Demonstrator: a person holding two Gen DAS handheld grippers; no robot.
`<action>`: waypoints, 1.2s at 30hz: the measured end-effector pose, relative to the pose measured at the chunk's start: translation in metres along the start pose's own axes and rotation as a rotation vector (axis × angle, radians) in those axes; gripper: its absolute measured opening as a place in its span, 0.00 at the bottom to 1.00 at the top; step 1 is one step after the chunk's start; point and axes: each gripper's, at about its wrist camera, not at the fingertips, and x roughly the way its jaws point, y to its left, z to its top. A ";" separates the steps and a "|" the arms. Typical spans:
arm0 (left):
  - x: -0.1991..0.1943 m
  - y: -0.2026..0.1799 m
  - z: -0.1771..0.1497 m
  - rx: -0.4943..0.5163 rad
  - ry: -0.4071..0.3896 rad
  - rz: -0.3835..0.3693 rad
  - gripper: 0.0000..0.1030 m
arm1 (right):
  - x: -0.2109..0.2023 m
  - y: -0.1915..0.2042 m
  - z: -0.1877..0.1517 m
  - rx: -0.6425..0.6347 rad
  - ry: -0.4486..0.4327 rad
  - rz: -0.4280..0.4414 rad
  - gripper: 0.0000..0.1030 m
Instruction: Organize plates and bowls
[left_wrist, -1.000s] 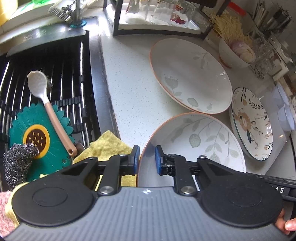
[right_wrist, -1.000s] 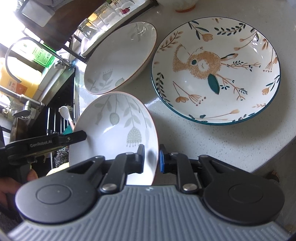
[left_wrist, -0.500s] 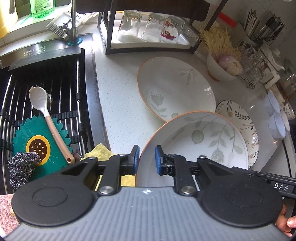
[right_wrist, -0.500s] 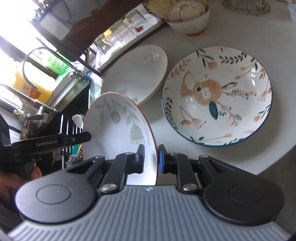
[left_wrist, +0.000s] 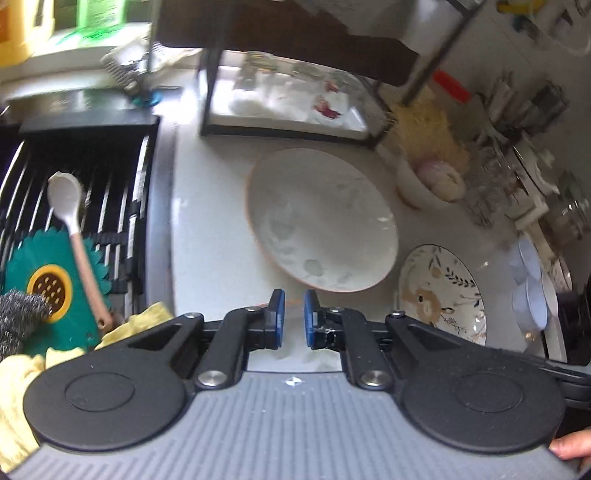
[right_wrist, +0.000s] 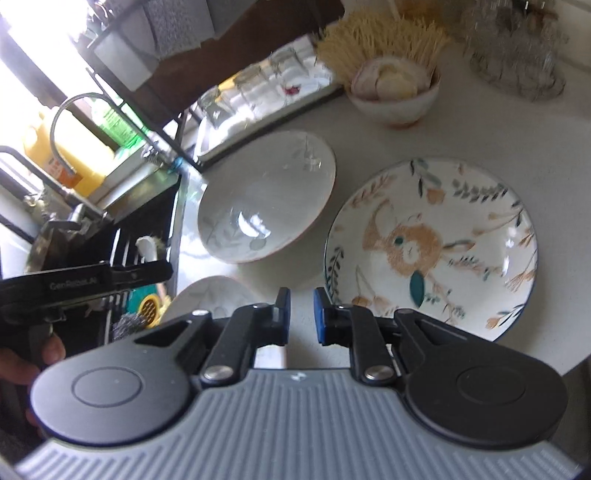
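Both grippers hold a white leaf-patterned plate (right_wrist: 207, 295) with an orange rim, above the counter's near edge. My left gripper (left_wrist: 291, 314) has its jaws closing, and a sliver of the plate's rim (left_wrist: 291, 303) shows between the blue pads. The rest of the plate is hidden under the gripper body. My right gripper (right_wrist: 300, 314) also has its jaws closing on the plate's opposite edge, which is mostly hidden beneath it. A second leaf plate (left_wrist: 321, 221) (right_wrist: 266, 203) lies on the counter. Beside it is a rabbit-patterned plate (left_wrist: 439, 291) (right_wrist: 432, 247).
A black sink rack (left_wrist: 92, 184) to the left holds a white spoon (left_wrist: 70, 206), a green flower mat (left_wrist: 48, 280) and a steel scourer. At the back are a rack of glasses (left_wrist: 288, 99) and a bowl of garlic (left_wrist: 432, 181). Small white bowls (left_wrist: 528, 280) sit at the right.
Both grippers have risen. The held plate has sunk almost out of both views behind the gripper bodies. The pads stand slightly closer together, and the counter plates look smaller.
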 end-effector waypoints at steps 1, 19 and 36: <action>-0.001 0.009 -0.004 -0.005 -0.006 0.032 0.13 | -0.003 -0.004 -0.003 0.006 -0.002 -0.007 0.16; 0.021 0.086 -0.039 -0.105 0.081 -0.062 0.44 | 0.019 0.000 -0.021 0.077 0.079 0.083 0.61; 0.037 0.080 -0.045 -0.014 0.141 -0.112 0.18 | 0.046 0.001 -0.045 0.136 0.161 0.078 0.19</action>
